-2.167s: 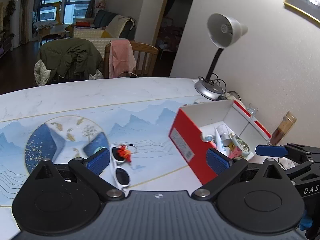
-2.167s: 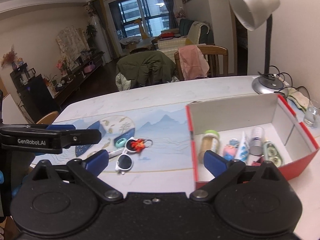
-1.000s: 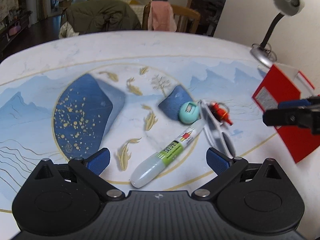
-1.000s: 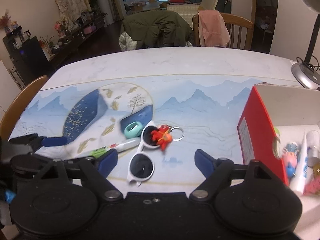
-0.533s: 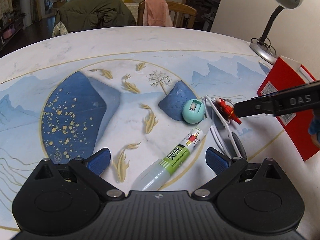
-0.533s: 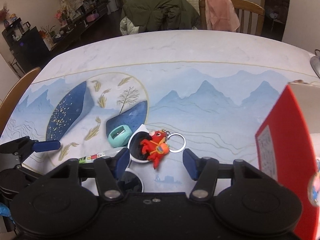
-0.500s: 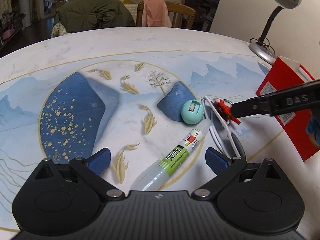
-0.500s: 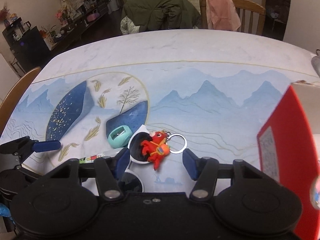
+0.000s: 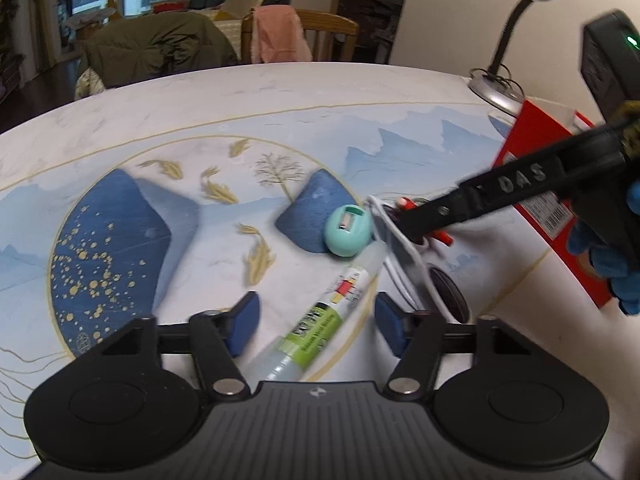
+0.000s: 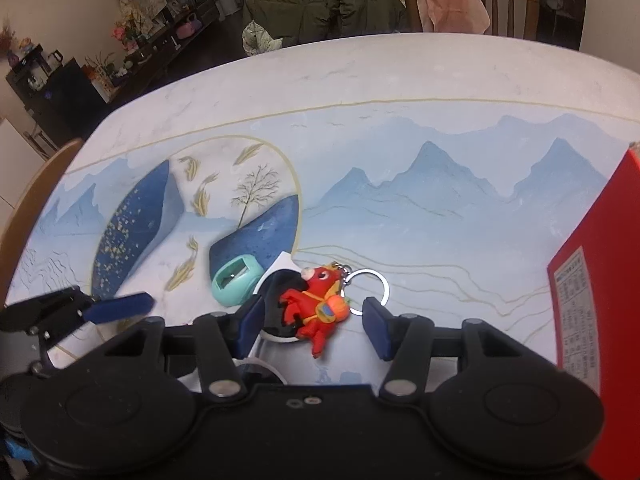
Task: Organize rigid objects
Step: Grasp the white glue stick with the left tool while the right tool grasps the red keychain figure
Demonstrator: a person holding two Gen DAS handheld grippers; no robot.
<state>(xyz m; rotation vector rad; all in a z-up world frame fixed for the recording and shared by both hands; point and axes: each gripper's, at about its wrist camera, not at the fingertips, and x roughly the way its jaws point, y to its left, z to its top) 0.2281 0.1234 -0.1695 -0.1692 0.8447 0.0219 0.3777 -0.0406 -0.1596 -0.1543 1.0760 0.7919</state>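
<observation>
Your table (image 9: 280, 92) carries the red box (image 10: 600, 280) at its right edge. Your left tongs (image 9: 316, 322), just narrowed, straddle the glue pen (image 9: 320, 320) without pressing it. Your right tongs (image 10: 314, 322), also just narrowed, flank the red keychain figure (image 10: 316, 304) on the white sunglasses (image 9: 404, 264), gaps either side.

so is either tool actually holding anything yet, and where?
Nothing held yet. The left tool straddles the glue pen mid-barrel, jaws just closing, pads not touching. The right tool brackets the red keychain figure, gaps on both sides.
</observation>
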